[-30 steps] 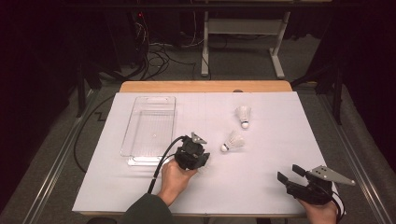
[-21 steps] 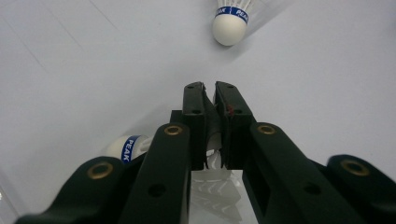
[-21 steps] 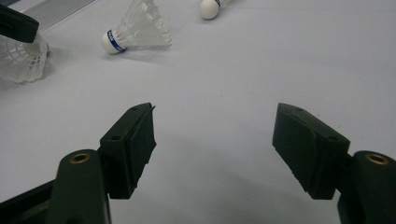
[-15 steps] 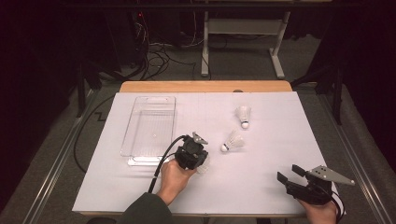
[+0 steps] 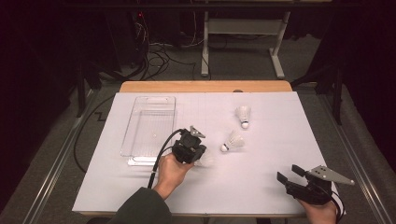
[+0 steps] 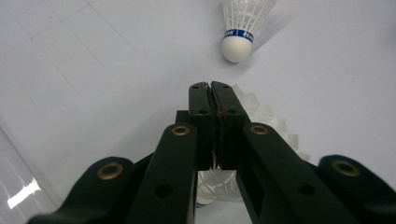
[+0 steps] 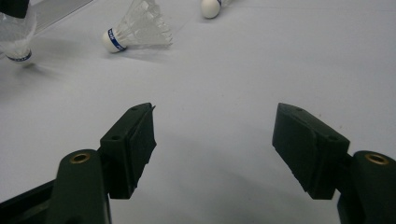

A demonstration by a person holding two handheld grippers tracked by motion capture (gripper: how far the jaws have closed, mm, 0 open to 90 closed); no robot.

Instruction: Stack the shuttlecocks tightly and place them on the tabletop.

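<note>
Your left gripper (image 6: 212,86) has just been closing, and its jaws now meet with the feather skirt of a shuttlecock (image 6: 219,184) pinched between them. In the high view that same held shuttlecock (image 5: 206,159) is a pale blur just past the gripper's tip (image 5: 198,154), where a moment ago it lay on the white sheet with the jaws still apart around it. That suggests the pick is made; the likely next step is to carry it to the clear tray (image 5: 135,154), which lies just to the side of your fingers and looks empty.

Your right gripper (image 7: 212,140) rests near you with its jaws wide apart and nothing between them, only bare white sheet (image 7: 233,70).

The left gripper view tells you what the high view cannot: the jaws bite on the feathers, not on the cork, and the skirt spreads out to either side of them. It also shows the second shuttlecock (image 6: 240,28) straight ahead of the fingertips, cork toward you, near but apart. The right gripper view shows the held one hanging off the sheet (image 7: 16,39).

The high view alone gives the layout: beyond your left fingers the second shuttlecock (image 5: 232,141), and farther still a third shuttlecock (image 5: 243,115), cork toward you.
</note>
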